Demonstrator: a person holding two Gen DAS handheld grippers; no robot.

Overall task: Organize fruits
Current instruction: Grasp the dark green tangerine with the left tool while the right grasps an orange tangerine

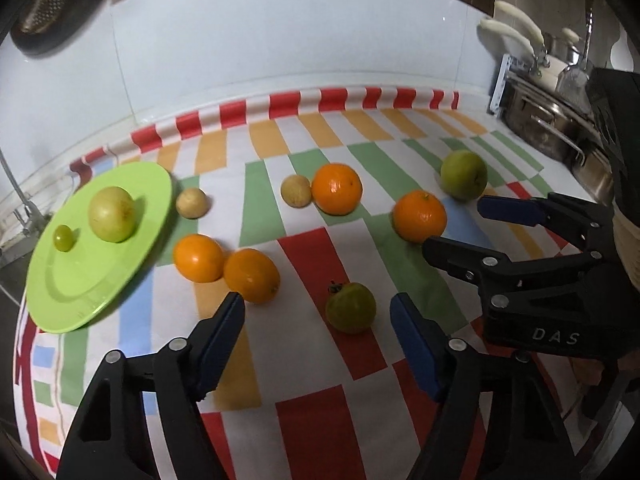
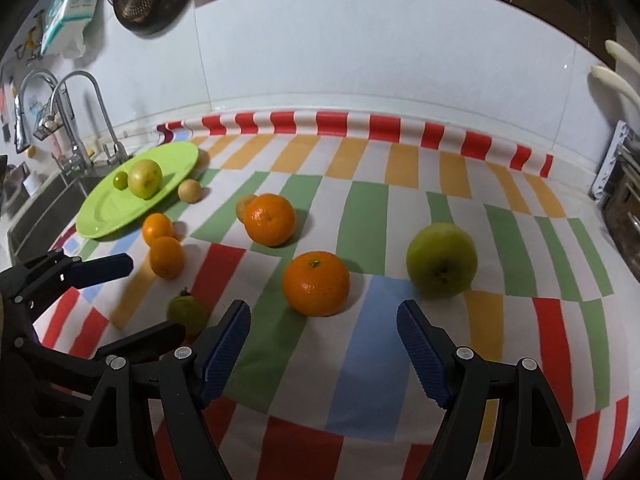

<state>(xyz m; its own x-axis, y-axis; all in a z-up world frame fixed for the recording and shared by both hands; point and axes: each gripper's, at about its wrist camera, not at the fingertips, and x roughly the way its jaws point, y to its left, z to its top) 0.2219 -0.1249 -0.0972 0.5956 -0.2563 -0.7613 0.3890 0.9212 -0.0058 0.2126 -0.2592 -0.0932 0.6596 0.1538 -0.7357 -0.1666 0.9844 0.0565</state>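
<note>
Left wrist view first: the left gripper has its fingers spread wide with nothing between them, hovering over the striped cloth on the bench. A greenish persimmon-looking fruit sits just ahead of the gap. Off to the left there's a lime green plate carrying a yellow-green apple and a small green fruit. Two small oranges touch each other beside the plate, and a small tan fruit lies near the plate's rim. The right gripper pokes in from the right, fingers apart, close to an orange, with a green apple just behind it.

Right wrist view: the right gripper's blue pads are wide apart and empty too. That same orange sits just ahead, left of centre, the green apple further right. Another orange lies further back, half hiding a tan fruit. The plate is far left near the sink.
</note>
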